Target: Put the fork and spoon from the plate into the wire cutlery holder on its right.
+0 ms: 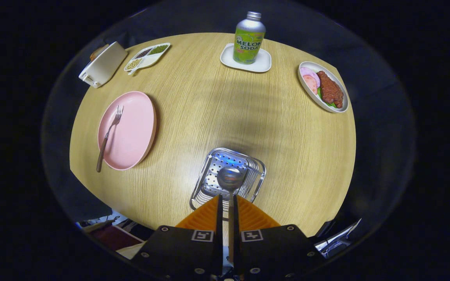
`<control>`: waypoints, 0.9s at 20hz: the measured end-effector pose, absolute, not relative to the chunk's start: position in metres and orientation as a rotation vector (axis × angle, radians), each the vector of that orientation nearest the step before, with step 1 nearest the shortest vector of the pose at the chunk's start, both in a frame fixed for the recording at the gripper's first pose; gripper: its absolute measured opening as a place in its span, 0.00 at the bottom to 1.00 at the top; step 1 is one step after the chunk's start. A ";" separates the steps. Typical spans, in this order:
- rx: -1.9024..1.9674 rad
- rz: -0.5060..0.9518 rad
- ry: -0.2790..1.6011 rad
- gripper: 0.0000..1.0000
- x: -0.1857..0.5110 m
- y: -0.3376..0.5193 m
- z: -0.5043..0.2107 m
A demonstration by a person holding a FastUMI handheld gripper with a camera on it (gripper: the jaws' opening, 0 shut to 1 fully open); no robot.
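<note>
- Round light-wood table (217,117): carries all items listed below.
- Round pink plate (131,132): at 10 o'clock from the fingers, well apart from them.
- Rectangular wire cutlery holder with perforated metal floor (213,164): at 12 o'clock, just ahead of the fingers.
- Gripper (226,203): fingers clenched on the handle of the metal spoon (230,178); its bowl sits over the holder.
- Brown-handled metal fork (109,132): lies on the pink plate, tines toward 1 o'clock.
- Green soda bottle (249,37): upright on a white square tray (262,62), at 12 o'clock, far side.
- White oval dish of food (305,84): at 2 o'clock.
- White divided dish of beans (147,57): at 11 o'clock.
</note>
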State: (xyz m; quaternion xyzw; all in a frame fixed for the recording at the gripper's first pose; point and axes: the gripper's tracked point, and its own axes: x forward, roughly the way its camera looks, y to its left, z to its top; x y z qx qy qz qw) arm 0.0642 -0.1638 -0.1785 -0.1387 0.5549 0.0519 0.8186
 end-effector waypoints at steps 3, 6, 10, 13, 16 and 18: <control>-0.281 0.090 1.129 0.22 0.065 -0.161 -0.166; -0.247 0.083 1.050 0.53 0.066 -0.146 -0.152; -0.247 0.109 0.882 0.97 0.071 -0.110 -0.126; -0.263 0.115 0.738 1.00 0.074 -0.075 -0.108; -0.274 0.130 0.619 1.00 0.074 -0.033 -0.099; -0.258 0.172 0.570 1.00 0.073 0.005 -0.107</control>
